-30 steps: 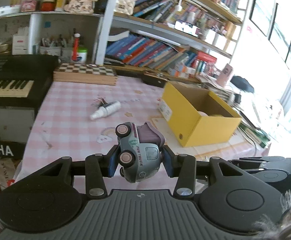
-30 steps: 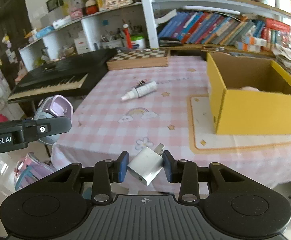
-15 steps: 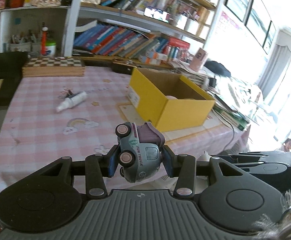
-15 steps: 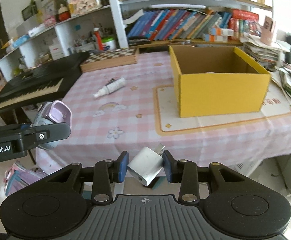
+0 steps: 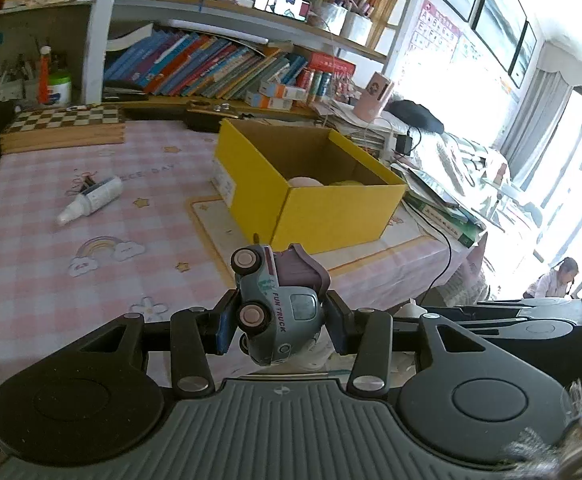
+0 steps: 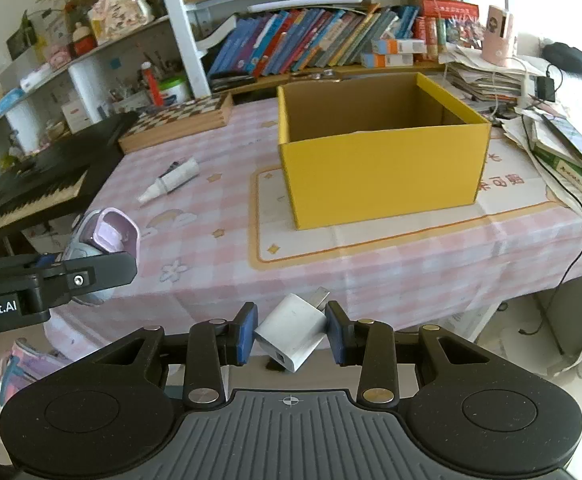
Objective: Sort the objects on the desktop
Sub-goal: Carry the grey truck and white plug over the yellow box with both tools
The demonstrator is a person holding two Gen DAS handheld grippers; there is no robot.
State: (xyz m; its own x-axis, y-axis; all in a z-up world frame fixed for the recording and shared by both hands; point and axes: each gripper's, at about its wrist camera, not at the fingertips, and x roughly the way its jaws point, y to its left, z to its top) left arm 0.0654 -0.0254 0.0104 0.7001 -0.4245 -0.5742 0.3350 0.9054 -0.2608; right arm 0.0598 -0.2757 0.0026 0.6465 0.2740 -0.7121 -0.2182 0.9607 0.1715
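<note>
daylight bright | window (image 5: pixel 563 128) glare blown out | fisheye edges warped | focus sharp

A table covered by a pink-and-white checked tablecloth (image 6: pixel 219 216) printed with a rainbow, stars and flowers carries everything. An open yellow cardboard box (image 6: pixel 383 172) stands on a cream placemat with an orange border (image 6: pixel 371 236), which lies flat on the cloth. Left of the box, well apart from it, a small white bottle (image 6: pixel 169 184) lies on its side, with a small dark item just behind it that is too small to identify. Behind the bottle, at the far edge, rests a closed wooden chessboard case (image 6: pixel 179 126). Right of the box, books and papers (image 6: pixel 571 160) lie stacked.
</note>
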